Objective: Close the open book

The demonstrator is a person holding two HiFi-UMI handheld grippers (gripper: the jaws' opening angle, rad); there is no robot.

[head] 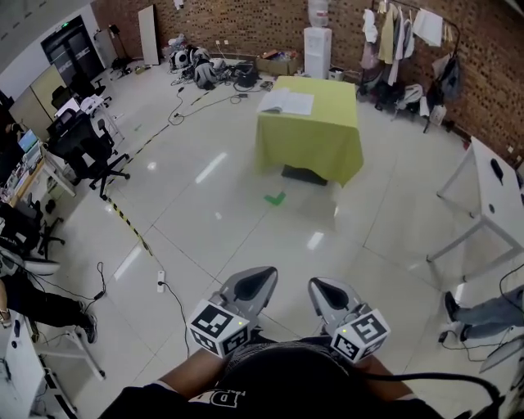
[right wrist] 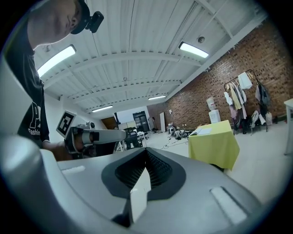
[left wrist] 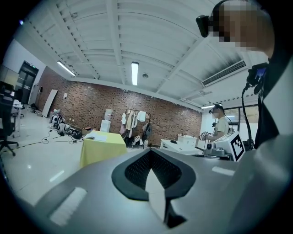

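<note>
At the far left, black wheeled office chairs (head: 88, 155) stand by desks, and a yellow-and-black striped tape line (head: 124, 217) crosses the glossy pale tiled floor (head: 205, 237). Low in the head view, the left claw (head: 260, 277) is held near the person's body, its two grey jaws closed together with nothing between them. Just beside it, the right claw (head: 318, 286) points the same way, its jaws likewise pressed together and empty. Both face a square tabletop draped in yellow-green cloth (head: 315, 139), well apart from them across the floor, beyond a small green floor mark (head: 275, 198). The open white-paged book (head: 286, 101) lies flat, pages up, at that tabletop's far left corner. Behind it stands a white water dispenser (head: 318, 39). To the right, a rack of hanging clothes (head: 405, 33) lines the red brick wall (head: 246, 20), and a second, white tabletop on slim legs (head: 491, 192) sits at the right edge.
</note>
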